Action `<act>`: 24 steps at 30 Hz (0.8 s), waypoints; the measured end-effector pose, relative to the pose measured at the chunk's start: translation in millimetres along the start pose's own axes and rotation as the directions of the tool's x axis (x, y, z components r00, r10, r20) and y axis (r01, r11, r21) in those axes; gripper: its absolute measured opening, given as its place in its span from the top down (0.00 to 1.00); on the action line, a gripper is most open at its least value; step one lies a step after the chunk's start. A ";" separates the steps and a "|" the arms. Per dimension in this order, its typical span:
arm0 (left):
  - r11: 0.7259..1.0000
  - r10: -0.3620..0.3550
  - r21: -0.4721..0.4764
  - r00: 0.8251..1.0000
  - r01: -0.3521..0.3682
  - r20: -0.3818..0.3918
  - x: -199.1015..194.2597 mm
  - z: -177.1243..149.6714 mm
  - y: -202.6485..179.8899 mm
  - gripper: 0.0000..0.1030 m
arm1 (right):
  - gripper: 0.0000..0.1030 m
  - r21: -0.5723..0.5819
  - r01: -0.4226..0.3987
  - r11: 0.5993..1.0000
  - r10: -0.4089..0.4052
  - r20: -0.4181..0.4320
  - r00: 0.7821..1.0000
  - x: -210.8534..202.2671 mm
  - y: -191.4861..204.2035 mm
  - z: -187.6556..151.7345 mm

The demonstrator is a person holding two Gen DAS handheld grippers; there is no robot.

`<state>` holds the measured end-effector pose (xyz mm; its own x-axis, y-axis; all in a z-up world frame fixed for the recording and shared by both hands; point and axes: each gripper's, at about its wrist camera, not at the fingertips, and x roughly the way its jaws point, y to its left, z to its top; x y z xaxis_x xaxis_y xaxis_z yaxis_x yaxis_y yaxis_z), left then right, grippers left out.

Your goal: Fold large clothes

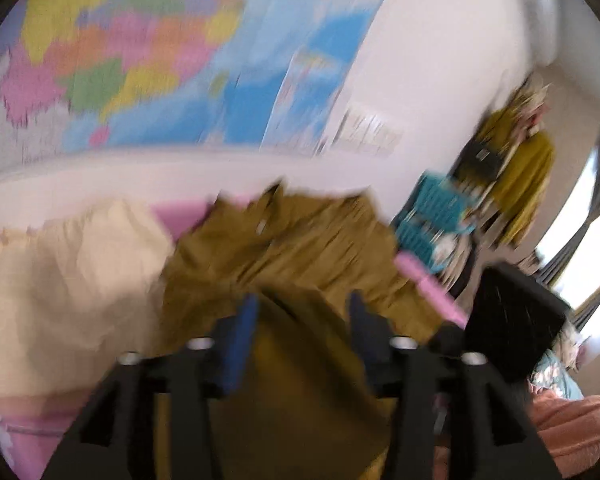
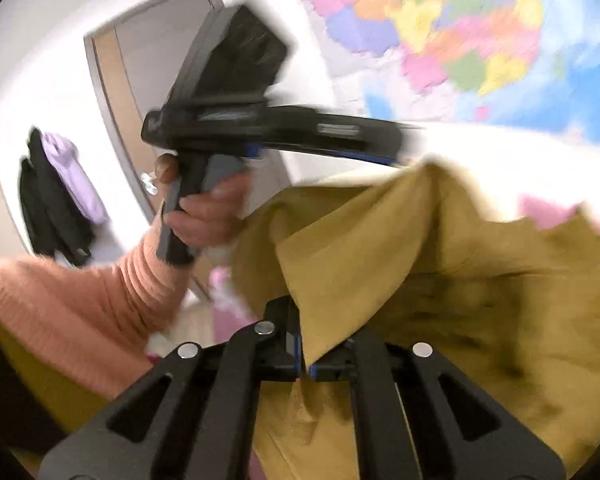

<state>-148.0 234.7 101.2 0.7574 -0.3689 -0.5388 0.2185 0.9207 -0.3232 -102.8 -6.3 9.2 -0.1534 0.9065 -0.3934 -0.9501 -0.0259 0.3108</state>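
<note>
A large coloured wall map (image 1: pixel 140 52) fills the white wall behind everything, blurred in both views. Below it a pink surface (image 1: pixel 180 212) shows in strips; whether it is a bed or something else cannot be told. Across it lies the mustard-olive garment (image 1: pixel 292 248), crumpled and lifted toward both cameras, with a cream cloth (image 1: pixel 60 272) bunched just beside it.

In the right wrist view a grey door (image 2: pixel 148 60) stands beyond the person's salmon sleeve (image 2: pixel 80 300), and dark and lilac clothes (image 2: pixel 60 192) hang on the wall near it. In the left wrist view yellow clothing (image 1: pixel 528 176) hangs at the far side, with a teal basket (image 1: pixel 432 216) in front of it and a bright window (image 1: pixel 580 256) further out.

The left gripper (image 1: pixel 302 320) has its blue-padded jaws standing apart with the garment's cloth running loose between them, not pinched. The person's hand (image 2: pixel 208 216) holds it by the handle, its long body crossing in front of the map.

The right gripper (image 2: pixel 304 364) has its jaws closed tight on a fold of the garment, which rises from the pinch and drapes away to the side.
</note>
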 end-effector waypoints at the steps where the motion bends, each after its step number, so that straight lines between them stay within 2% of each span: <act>1: 1.000 -0.016 0.006 0.999 0.016 0.040 -9.8 0.0 0.3 0.49 | 0.98 -0.015 0.045 0.999 -0.045 -0.024 0.999 -16.3 -4.6 2.9; 2: 1.000 -0.022 0.005 0.998 0.022 0.052 -10.7 0.5 0.9 0.49 | 0.98 -0.049 0.128 0.991 -0.132 -0.075 0.988 -34.3 -10.0 6.0; 3: 1.000 -0.023 -0.001 0.998 0.023 0.056 -10.4 -0.9 3.4 0.49 | 0.97 -0.073 0.178 0.981 -0.187 -0.130 0.974 -44.9 -16.5 5.7; 4: 1.000 -0.012 -0.017 0.999 0.013 0.047 -5.3 -4.7 8.1 0.49 | 0.97 -0.085 0.237 0.968 -0.249 -0.174 0.953 -53.5 -25.7 5.5; 5: 1.000 0.005 -0.023 1.000 -0.004 0.031 2.6 -7.8 10.9 0.49 | 0.97 -0.087 0.323 0.942 -0.334 -0.232 0.913 -63.9 -38.1 2.3; 6: 0.999 0.037 -0.021 0.999 -0.037 0.003 14.3 -13.8 13.8 0.49 | 0.95 -0.101 0.370 0.923 -0.383 -0.290 0.877 -68.6 -47.6 -2.9; 7: 0.998 0.066 -0.016 0.998 -0.066 -0.020 23.0 -17.8 16.2 0.49 | 0.94 -0.110 0.413 0.904 -0.423 -0.360 0.831 -72.2 -62.2 -12.0; 8: 0.994 0.112 0.000 0.992 -0.112 -0.060 40.5 -27.1 18.7 0.49 | 0.91 -0.094 0.445 0.891 -0.444 -0.393 0.805 -72.8 -73.6 -18.6; 9: 0.990 0.140 0.015 0.986 -0.140 -0.093 54.6 -34.2 20.1 0.49 | 0.83 -0.071 0.485 0.871 -0.465 -0.432 0.772 -72.9 -86.9 -27.5; 10: 0.983 0.186 0.034 0.972 -0.183 -0.143 75.2 -44.5 22.0 0.49 | 0.79 -0.047 0.509 0.860 -0.471 -0.457 0.754 -72.3 -99.1 -34.8; 11: 0.976 0.218 0.046 0.962 -0.213 -0.168 87.4 -49.8 23.7 0.49 | 0.64 0.003 0.511 0.860 -0.452 -0.463 0.763 -75.1 -110.3 -45.8; 12: 0.967 0.253 0.067 0.949 -0.244 -0.190 100.0 -54.9 25.0 0.49 | 0.43 0.038 0.520 0.854 -0.449 -0.453 0.770 -79.0 -115.6 -56.4; 13: 0.955 0.295 0.090 0.932 -0.282 -0.211 113.0 -58.9 26.3 0.49 | 0.30 0.064 0.535 0.843 -0.459 -0.433 0.776 -82.8 -120.5 -65.2; 14: 0.949 0.315 0.099 0.924 -0.301 -0.215 117.5 -59.3 28.6 0.49 | 0.28 0.077 0.533 0.843 -0.459 -0.414 0.786 -85.8 -120.2 -70.4; 15: 0.944 0.328 0.102 0.921 -0.313 -0.211 120.3 -56.7 30.3 0.49 | 0.28 0.099 0.519 0.849 -0.449 -0.381 0.808 -90.9 -118.9 -76.7; 16: 0.946 0.323 0.095 0.925 -0.310 -0.199 119.5 -51.9 31.9 0.49 | 0.24 0.130 0.498 0.857 -0.434 -0.338 0.835 -98.1 -117.4 -85.3; 18: 0.950 0.312 0.086 0.933 -0.302 -0.176 114.7 -40.7 32.9 0.48 | 0.21 0.149 0.485 0.862 -0.431 -0.289 0.855 -108.0 -115.6 -98.7; 21: 0.953 0.298 0.101 0.946 -0.287 -0.126 110.1 -19.9 26.4 0.35 | 0.20 0.174 0.485 0.857 -0.438 -0.249 0.864 -117.4 -114.2 -120.2; 22: 0.960 0.270 0.111 0.954 -0.257 -0.132 115.6 -13.9 23.0 0.31 | 0.20 0.189 0.478 0.858 -0.434 -0.231 0.871 -120.1 -114.3 -126.9; 23: 0.963 0.260 0.116 0.955 -0.245 -0.144 120.3 -11.8 21.6 0.31 | 0.20 0.197 0.481 0.855 -0.440 -0.218 0.871 -117.5 -119.1 -128.3; 24: 0.962 0.262 0.121 0.949 -0.243 -0.177 132.0 -10.4 19.8 0.31 | 0.19 0.196 0.492 0.848 -0.452 -0.214 0.866 -115.5 -119.8 -134.5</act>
<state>-50.1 202.9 15.5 0.6667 -0.1313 -0.7337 0.1009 0.9912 -0.0857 -7.9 -164.6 -99.0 0.2390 0.7063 -0.6664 -0.8282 0.5065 0.2398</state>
